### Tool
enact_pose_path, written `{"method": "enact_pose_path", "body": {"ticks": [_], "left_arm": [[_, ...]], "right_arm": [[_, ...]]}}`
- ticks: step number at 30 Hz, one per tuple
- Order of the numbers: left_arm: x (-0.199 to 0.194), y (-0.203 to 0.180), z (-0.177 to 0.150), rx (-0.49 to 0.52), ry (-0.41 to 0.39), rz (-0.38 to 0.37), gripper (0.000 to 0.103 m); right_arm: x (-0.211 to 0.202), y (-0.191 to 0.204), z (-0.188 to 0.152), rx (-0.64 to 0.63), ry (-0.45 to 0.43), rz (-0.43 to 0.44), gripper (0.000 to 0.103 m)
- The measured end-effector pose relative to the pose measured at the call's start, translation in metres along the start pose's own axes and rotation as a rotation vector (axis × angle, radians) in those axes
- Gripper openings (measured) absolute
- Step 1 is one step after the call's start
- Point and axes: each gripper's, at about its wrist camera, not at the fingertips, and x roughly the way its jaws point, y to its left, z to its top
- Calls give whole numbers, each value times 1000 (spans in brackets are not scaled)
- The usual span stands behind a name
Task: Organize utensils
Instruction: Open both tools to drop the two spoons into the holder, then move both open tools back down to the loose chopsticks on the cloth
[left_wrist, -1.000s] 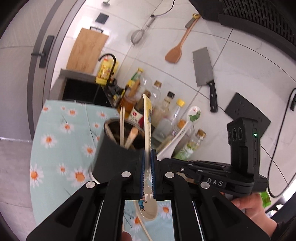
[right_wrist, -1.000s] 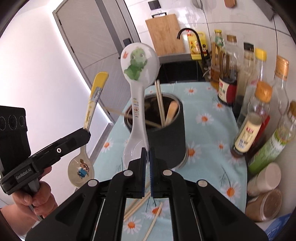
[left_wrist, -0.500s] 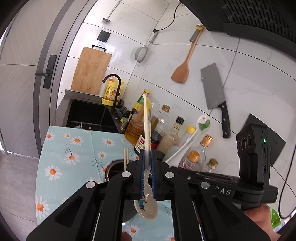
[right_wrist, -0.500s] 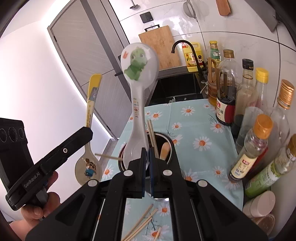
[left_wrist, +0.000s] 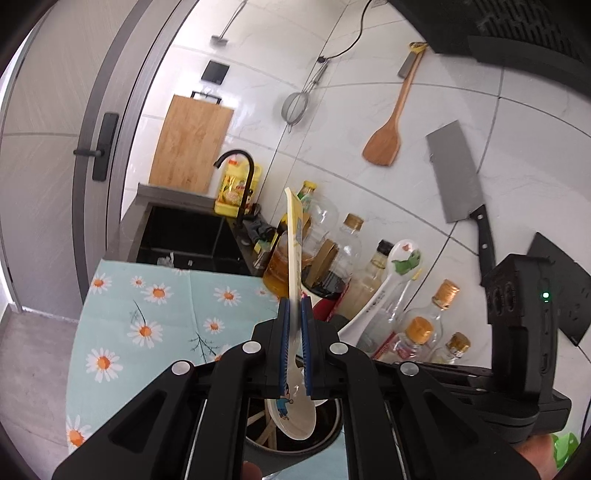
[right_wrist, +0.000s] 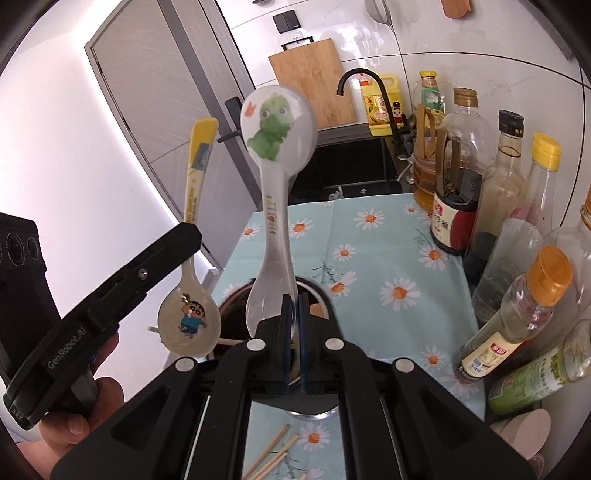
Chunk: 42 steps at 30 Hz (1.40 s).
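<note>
My left gripper (left_wrist: 294, 308) is shut on a cream spoon (left_wrist: 295, 258) with a yellow handle tip. Its handle points up and its cartoon-boy bowl (left_wrist: 291, 417) hangs over the black utensil holder (left_wrist: 328, 435). My right gripper (right_wrist: 294, 300) is shut on the lower part of a white dinosaur spoon (right_wrist: 277, 125), whose printed bowl is up. In the right wrist view the left gripper (right_wrist: 186, 232) with its spoon (right_wrist: 188, 321) sits at the left, above the holder's rim (right_wrist: 232, 299). Chopsticks stand inside the holder.
A daisy-print cloth (right_wrist: 373, 258) covers the counter. Several sauce and oil bottles (right_wrist: 461, 192) line the right wall. Loose chopsticks (right_wrist: 273, 458) lie on the cloth near me. A sink (left_wrist: 184, 236), cutting board (left_wrist: 190, 144), cleaver (left_wrist: 458, 177) and wooden spatula (left_wrist: 388, 136) are at the back.
Both grippers moved forward with their spoons. The black holder slid from the middle of both views to the bottom, now beneath the fingers. Both grips stayed shut.
</note>
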Motion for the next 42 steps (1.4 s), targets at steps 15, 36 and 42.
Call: {"method": "enact_pose_path", "body": {"ticks": [15, 36, 42], "left_arm": [[35, 13, -24, -33, 72, 17, 5], [9, 10, -19, -46, 74, 2, 7], [-9, 6, -16, -42, 75, -11, 15]], "right_arm": [[23, -5, -10, -20, 66, -20, 5], [-10, -2, -7, 34, 10, 37, 26], [-21, 1, -9, 42, 12, 58, 26]]}}
